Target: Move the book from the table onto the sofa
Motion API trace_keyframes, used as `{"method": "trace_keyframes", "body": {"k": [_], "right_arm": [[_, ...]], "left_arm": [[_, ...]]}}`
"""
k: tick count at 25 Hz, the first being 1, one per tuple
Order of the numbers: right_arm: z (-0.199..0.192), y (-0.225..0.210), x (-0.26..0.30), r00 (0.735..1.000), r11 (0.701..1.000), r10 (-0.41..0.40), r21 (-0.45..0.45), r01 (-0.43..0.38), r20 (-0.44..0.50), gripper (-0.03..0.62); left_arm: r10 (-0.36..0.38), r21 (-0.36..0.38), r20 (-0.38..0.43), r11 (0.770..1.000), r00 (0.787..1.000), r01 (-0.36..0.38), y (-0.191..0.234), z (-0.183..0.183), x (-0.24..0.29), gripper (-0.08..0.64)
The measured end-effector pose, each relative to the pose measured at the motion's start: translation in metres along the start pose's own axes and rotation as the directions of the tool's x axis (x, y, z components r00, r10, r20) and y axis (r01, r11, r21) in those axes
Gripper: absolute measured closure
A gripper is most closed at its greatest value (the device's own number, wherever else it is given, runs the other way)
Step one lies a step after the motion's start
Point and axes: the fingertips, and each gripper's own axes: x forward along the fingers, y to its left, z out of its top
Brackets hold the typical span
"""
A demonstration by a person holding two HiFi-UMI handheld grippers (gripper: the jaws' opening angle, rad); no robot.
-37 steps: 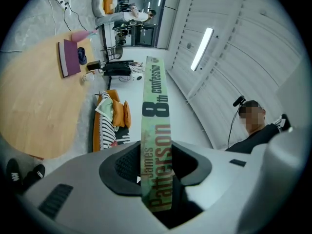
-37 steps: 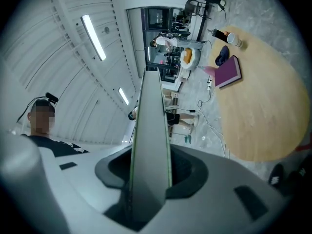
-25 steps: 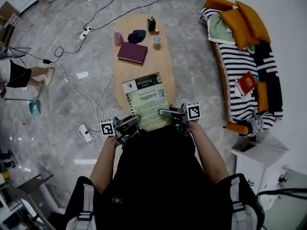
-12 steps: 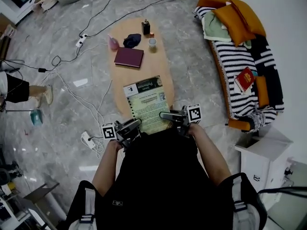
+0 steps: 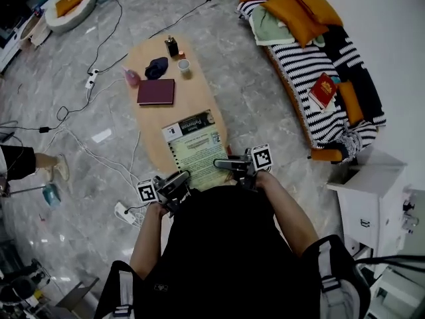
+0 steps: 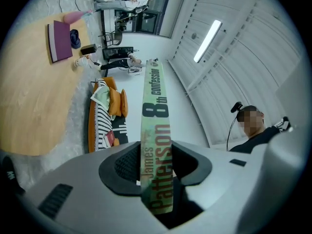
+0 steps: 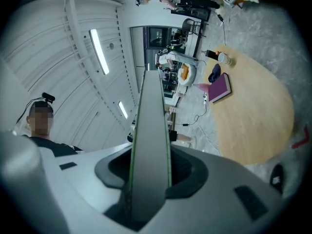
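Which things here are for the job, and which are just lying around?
For the job: green James Patterson book, held by left gripper and right gripper; wooden table; striped sofa.

Just lying about: maroon book, cup, pink bottle, dark bottle, red book on the sofa.

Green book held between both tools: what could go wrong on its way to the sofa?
1. The left tool clamps the spine and the right tool the opposite edge of the green book. If the hands drift apart or out of step, it may twist or slip out.
2. The sofa already carries a red book and cushions, so a drop could land on them or slide off.
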Motion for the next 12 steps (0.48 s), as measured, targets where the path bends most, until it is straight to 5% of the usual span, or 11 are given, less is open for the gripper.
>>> {"method": "trace_keyframes", "body": {"k": [12], "right_arm": [[0.017, 0.002, -0.091, 0.979, 0.999, -0.043, 0.013, 0.041, 0.200, 0.423]], "left_arm": [[-0.027, -0.027, -0.188, 0.999, 0.982, 0.023, 0.015, -0.017, 0.091, 0.388]]}}
